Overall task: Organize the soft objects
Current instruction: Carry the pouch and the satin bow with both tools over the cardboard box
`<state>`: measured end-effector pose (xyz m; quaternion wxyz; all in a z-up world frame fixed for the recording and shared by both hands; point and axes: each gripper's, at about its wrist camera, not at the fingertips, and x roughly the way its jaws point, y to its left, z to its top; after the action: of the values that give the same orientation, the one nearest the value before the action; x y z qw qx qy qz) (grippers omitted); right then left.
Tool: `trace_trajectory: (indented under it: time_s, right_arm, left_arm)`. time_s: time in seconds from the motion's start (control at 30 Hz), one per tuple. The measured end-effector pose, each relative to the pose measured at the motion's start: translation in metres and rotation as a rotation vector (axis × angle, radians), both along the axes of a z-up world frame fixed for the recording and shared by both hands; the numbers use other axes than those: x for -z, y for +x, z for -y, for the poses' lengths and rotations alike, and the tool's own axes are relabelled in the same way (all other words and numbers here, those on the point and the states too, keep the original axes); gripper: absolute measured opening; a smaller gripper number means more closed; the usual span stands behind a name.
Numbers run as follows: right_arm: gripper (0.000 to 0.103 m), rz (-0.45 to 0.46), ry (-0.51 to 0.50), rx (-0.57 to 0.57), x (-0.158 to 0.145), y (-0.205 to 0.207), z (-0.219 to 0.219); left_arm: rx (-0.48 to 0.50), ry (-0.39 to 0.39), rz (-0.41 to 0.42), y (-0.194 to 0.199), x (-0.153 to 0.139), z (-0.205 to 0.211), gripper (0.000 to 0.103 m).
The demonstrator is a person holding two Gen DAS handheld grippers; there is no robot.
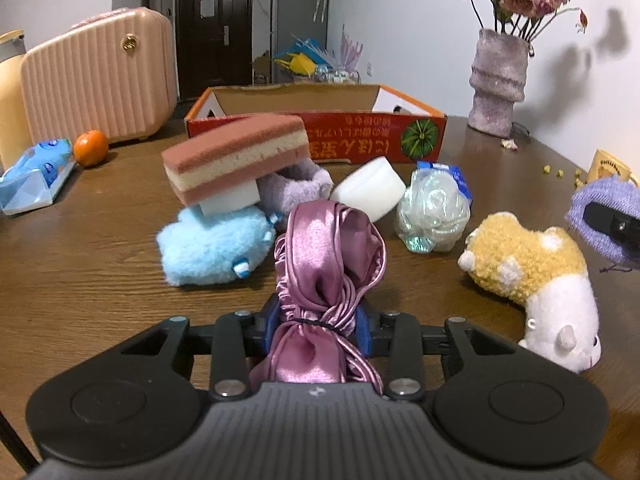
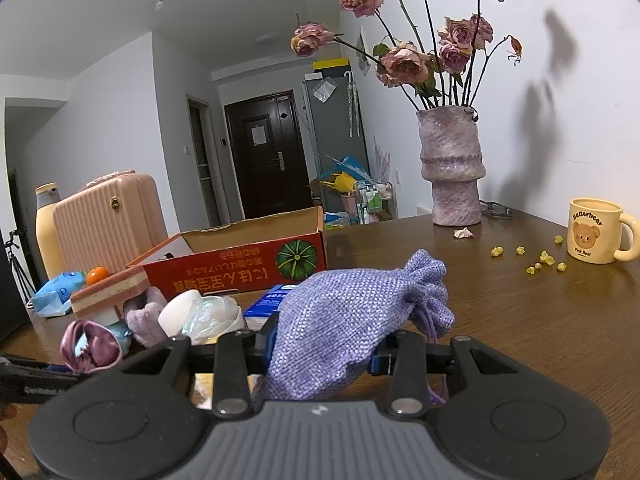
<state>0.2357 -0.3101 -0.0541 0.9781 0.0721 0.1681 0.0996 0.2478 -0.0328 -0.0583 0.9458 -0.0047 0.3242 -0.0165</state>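
Note:
My left gripper [image 1: 320,320] is shut on a pink satin cloth bundle [image 1: 330,256], held above the wooden table [image 1: 100,264]; the bundle also shows in the right wrist view [image 2: 90,346]. My right gripper [image 2: 324,344] is shut on a purple drawstring pouch [image 2: 352,312], which shows at the right edge of the left wrist view [image 1: 600,216]. Ahead lie a blue plush [image 1: 212,248], a pink-and-cream sponge [image 1: 236,156], a lilac fluffy item [image 1: 296,188], a white foam block [image 1: 368,190], a bath pouf [image 1: 434,212] and a yellow-white plush [image 1: 532,276]. An open red cardboard box [image 1: 316,120] stands behind them.
A pink case [image 1: 100,76], an orange [image 1: 91,147] and a blue tissue pack [image 1: 36,176] sit at the left. A vase of dried roses [image 2: 452,168] and a cream mug [image 2: 596,230] with yellow crumbs [image 2: 536,258] stand at the right.

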Motion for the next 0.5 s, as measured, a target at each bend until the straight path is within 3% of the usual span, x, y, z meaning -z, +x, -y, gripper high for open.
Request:
trace_trajectory:
  time_s: [0.5]
  right_arm:
    - [0.038,0.019,-0.043,-0.023,-0.01,0.003,-0.011]
  left_arm:
    - [0.013,-0.028,0.118,-0.02,-0.029,-0.006,0.037]
